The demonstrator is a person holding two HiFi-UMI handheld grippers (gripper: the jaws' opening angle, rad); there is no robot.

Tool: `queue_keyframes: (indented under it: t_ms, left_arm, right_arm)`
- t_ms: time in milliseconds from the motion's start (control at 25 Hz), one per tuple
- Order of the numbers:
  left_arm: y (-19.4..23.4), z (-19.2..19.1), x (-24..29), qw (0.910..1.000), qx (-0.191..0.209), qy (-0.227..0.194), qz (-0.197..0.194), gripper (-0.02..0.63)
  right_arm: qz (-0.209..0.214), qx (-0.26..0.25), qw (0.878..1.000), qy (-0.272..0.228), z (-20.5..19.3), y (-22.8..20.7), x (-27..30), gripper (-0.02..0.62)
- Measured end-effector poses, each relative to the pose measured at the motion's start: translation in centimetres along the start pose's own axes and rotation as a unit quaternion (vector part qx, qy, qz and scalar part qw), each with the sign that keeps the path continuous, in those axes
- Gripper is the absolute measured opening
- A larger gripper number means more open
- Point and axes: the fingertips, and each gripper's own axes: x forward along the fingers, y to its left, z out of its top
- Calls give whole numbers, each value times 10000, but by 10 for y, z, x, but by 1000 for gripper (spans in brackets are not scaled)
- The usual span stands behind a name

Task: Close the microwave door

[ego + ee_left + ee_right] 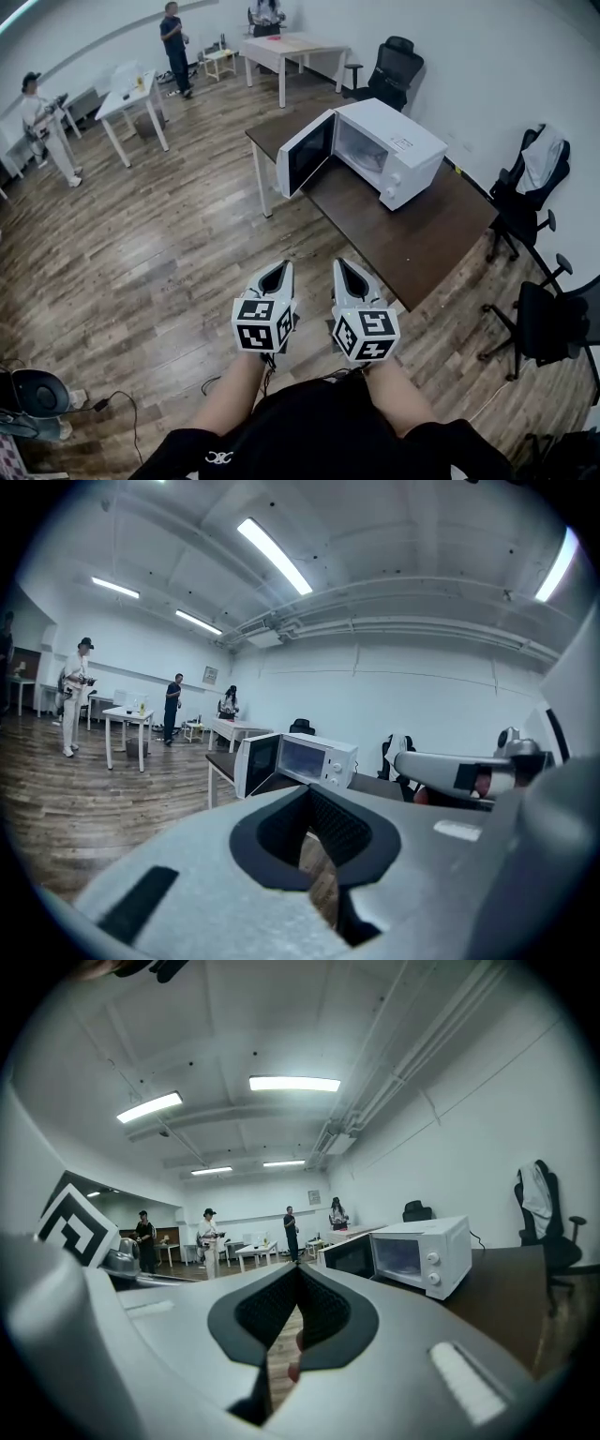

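Note:
A white microwave (394, 150) stands on a dark brown table (422, 234), its door (306, 153) swung wide open to the left. My left gripper (278, 272) and right gripper (347, 270) are side by side over the floor, short of the table's near corner, both shut and holding nothing. In the left gripper view the microwave (314, 759) and its open door (255, 763) lie ahead beyond the closed gripper (309, 794). In the right gripper view the microwave (422, 1255) sits ahead to the right of the closed gripper (297, 1274).
Black office chairs (525, 187) stand to the right of the table and another (389, 70) behind it. White tables (131, 94) and three people (176, 42) are at the far end of the wooden floor. A dark device with a cable (37, 394) lies at lower left.

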Motion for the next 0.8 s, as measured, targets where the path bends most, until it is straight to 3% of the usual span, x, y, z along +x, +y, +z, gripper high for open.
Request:
queue_keyframes:
  t_ms: [240, 480, 800]
  left_arm:
    - [23, -3, 3, 10000, -27, 57, -39, 9]
    - [43, -1, 15, 9999, -12, 128, 18, 9]
    - [59, 11, 58, 9998, 54, 160, 71, 9]
  right_arm:
    - [-77, -157, 9998, 55, -7, 11, 17, 8]
    - [-90, 161, 9997, 176, -11, 6, 44, 8]
    - [34, 111, 9998, 143, -6, -11, 93, 8]
